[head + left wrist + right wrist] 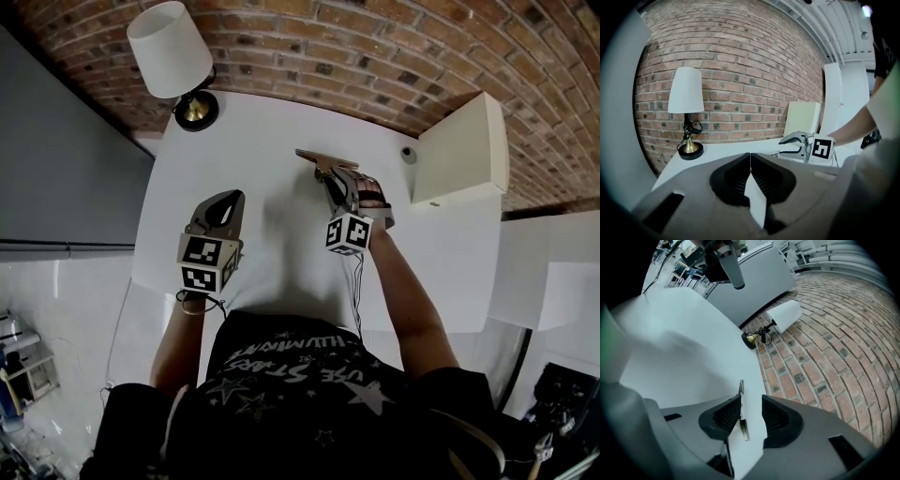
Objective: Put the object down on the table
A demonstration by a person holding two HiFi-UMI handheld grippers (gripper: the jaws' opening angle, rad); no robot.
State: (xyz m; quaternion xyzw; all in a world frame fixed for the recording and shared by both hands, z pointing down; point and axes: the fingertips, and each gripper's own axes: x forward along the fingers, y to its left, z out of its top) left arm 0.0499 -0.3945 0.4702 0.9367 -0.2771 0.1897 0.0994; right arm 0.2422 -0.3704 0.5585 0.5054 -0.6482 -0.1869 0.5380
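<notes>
On the white worktop (272, 202), the thin flat object (322, 160) could get bumped.
It sits between the wide-open pads of the right claw (336, 180), close against one, so a crooked pull back could drag it. The left claw (225, 204) is closed and empty.

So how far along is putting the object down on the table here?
Nearly done. The thin flat object appears to rest on the white table, and the right gripper has its jaws apart around it, not clamping it. Left: drawing that gripper clear. The left gripper is shut and empty.
</notes>
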